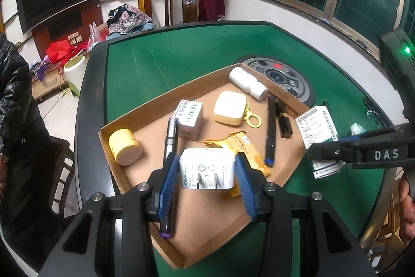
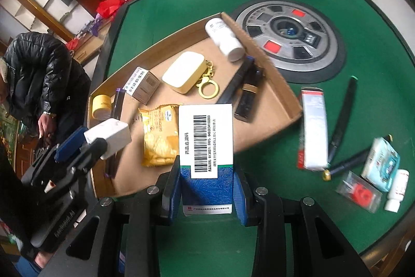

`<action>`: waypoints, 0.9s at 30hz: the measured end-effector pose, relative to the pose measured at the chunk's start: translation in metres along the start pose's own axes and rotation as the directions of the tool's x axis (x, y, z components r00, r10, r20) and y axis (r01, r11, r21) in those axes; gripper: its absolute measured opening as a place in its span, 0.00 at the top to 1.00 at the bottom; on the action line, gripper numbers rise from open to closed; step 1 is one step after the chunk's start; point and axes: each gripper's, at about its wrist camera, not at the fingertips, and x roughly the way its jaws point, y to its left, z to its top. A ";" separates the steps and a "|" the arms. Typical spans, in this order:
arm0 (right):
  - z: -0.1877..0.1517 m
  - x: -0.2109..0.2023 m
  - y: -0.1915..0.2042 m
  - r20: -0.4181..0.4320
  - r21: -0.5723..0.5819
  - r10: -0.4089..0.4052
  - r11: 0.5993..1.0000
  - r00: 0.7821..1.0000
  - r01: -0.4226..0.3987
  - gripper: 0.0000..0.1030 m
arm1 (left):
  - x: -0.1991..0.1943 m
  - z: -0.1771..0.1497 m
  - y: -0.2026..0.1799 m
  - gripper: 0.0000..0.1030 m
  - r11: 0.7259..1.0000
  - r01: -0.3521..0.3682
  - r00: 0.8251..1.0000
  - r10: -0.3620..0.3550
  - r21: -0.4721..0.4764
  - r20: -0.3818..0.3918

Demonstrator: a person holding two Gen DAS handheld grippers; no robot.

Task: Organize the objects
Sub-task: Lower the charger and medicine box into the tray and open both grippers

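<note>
My left gripper (image 1: 207, 160) is shut on a white charger plug (image 1: 207, 170) and holds it over the near part of a shallow cardboard tray (image 1: 160, 95). My right gripper (image 2: 207, 165) is shut on a blue and white medicine box (image 2: 206, 136) with a barcode label, just above the tray's near edge (image 2: 272, 85). In the tray lie a yellow tape roll (image 1: 125, 147), a purple-capped pen (image 1: 170, 142), a small barcode box (image 1: 190, 118), a cream case with a key ring (image 1: 229, 108), a white bottle (image 1: 247, 82), a black pen (image 1: 271, 131), a lipstick (image 1: 284, 121) and a yellow snack packet (image 2: 158, 136).
On the green felt right of the tray lie a red and white box (image 2: 312, 129), two dark pens (image 2: 342, 116), a teal packet (image 2: 381, 162), a clear packet (image 2: 360, 194) and a small white bottle (image 2: 398, 191). The table's round console (image 2: 288, 35) sits behind. A person in a black jacket (image 2: 39, 74) stands left.
</note>
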 end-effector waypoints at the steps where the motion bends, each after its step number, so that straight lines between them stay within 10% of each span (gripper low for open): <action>1: 0.002 0.002 0.001 -0.004 -0.001 -0.002 1.000 1.000 0.002 0.64 | 0.002 -0.001 0.001 0.58 1.000 0.001 1.000 -0.001 0.000 -0.005; 27: 0.040 0.060 0.028 -0.048 -0.027 -0.040 0.999 0.998 0.039 0.64 | 0.031 -0.015 0.002 0.57 0.999 -0.013 0.999 0.014 0.045 -0.044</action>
